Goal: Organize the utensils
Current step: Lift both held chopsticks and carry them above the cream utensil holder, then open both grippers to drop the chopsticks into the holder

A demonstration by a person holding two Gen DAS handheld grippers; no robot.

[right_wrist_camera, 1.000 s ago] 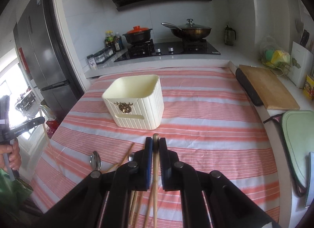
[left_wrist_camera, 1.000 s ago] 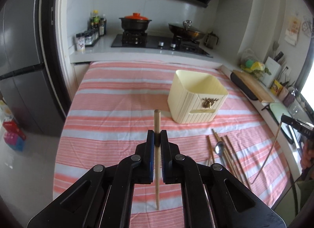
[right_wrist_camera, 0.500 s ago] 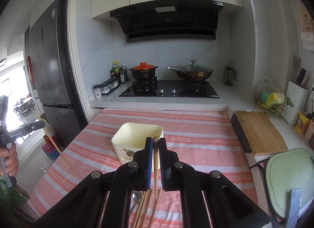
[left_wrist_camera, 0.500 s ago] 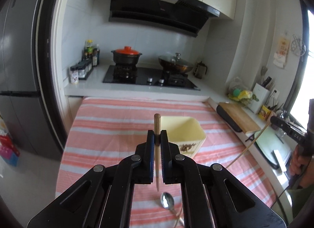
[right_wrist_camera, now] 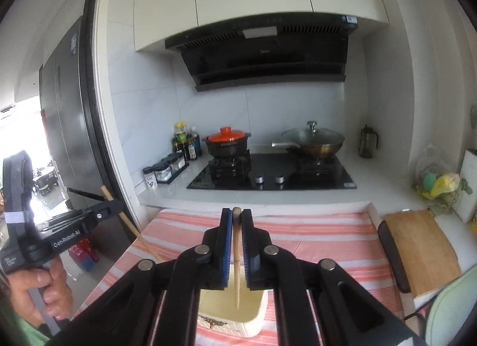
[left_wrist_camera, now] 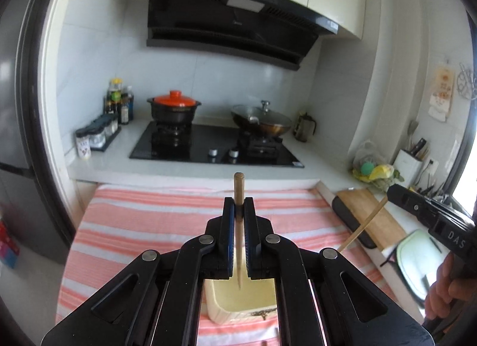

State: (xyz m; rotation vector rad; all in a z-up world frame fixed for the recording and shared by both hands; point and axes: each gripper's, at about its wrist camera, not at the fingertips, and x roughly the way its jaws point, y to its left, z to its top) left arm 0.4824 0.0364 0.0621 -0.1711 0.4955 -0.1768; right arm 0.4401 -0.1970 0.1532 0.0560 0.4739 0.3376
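Striped cloth [left_wrist_camera: 143, 226], pink and white, covers the table that fills the lower part of both my views, and I take the cream utensil bin [right_wrist_camera: 256, 320] standing on it as my landmark. Beyond the bin, past the far edge of the cloth, sits the black cooktop [left_wrist_camera: 205, 143] with 2 pots: an orange-lidded pot [right_wrist_camera: 226, 142] and a glass-lidded wok [right_wrist_camera: 313, 139]. Right of the bin, on the counter, lies a wooden cutting board [right_wrist_camera: 423, 244].

Above the bin's open mouth I have the left gripper [left_wrist_camera: 238, 212] pressed together on 1 wooden chopstick [left_wrist_camera: 239, 188], upright, its thin end hanging over the bin's interior. The right gripper [right_wrist_camera: 236, 220] is likewise clamped on 1 other chopstick [right_wrist_camera: 236, 244], its tip also dangling over the bin's opening. Neither tip clearly touches the bin. In the right wrist view, the person's left hand [right_wrist_camera: 38, 286] grips its tool left of the bin; the right hand [left_wrist_camera: 444, 289] shows right of it in the left wrist view.
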